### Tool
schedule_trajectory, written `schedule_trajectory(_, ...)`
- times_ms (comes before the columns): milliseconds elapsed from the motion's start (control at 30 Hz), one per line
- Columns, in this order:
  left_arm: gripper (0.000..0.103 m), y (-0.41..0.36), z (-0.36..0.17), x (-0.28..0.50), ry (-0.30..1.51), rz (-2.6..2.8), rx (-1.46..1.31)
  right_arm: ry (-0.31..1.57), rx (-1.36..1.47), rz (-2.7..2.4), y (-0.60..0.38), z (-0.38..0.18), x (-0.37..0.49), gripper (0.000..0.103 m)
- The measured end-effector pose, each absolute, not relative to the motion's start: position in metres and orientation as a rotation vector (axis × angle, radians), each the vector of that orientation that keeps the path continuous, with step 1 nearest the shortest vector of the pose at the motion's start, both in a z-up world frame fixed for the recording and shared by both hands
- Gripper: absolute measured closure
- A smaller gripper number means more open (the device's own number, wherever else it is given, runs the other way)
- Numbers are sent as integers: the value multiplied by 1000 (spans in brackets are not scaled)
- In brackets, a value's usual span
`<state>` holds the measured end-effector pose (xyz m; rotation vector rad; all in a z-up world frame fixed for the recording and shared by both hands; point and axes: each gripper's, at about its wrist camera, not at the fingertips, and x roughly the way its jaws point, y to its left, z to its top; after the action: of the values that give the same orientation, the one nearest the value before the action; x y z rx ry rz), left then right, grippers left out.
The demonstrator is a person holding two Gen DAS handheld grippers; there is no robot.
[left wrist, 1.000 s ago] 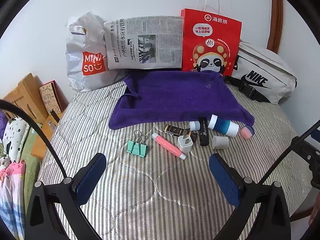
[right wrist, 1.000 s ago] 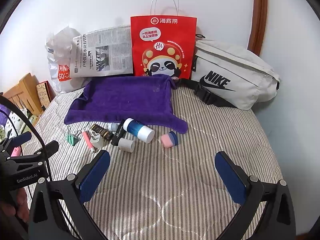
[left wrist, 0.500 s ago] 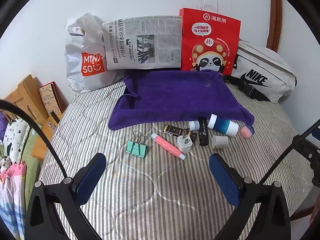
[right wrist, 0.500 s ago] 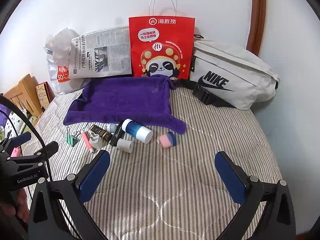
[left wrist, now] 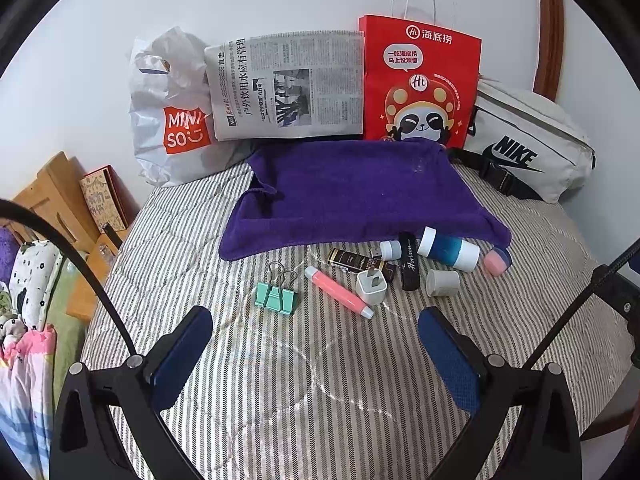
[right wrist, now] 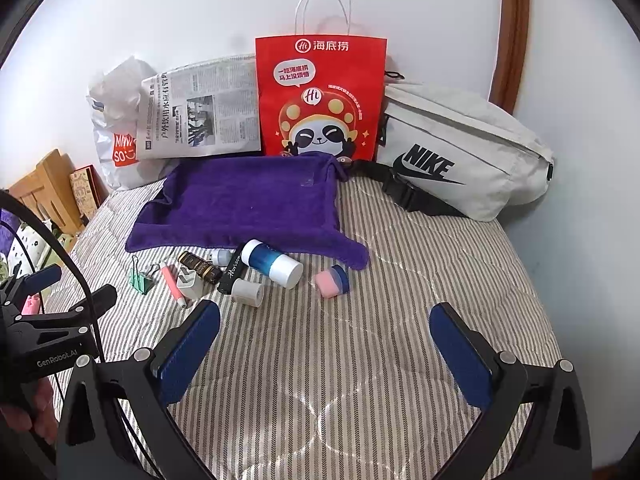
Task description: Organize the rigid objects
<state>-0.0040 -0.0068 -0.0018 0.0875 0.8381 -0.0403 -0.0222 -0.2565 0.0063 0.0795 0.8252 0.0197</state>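
Small objects (left wrist: 372,276) along purple towel (left wrist: 352,192) edge, bare striped bedspread (left wrist: 320,380) in front

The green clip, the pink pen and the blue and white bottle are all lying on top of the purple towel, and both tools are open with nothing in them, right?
Not quite. The green clip, pink pen and blue and white bottle lie on the striped bedcover, in front of the purple towel, not on top of it. The left wrist view shows this. The left tool and right tool are open and empty.

Bare striped quilt (left wrist: 320,380) before the clutter row; bags along the wall behind.
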Motion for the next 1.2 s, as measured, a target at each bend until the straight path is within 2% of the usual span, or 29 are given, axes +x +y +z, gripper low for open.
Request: schedule_trajectory(1200, 0, -5, -7, 4, 841, -57, 85, 841, 87, 40, -251, 2, -15, 0)
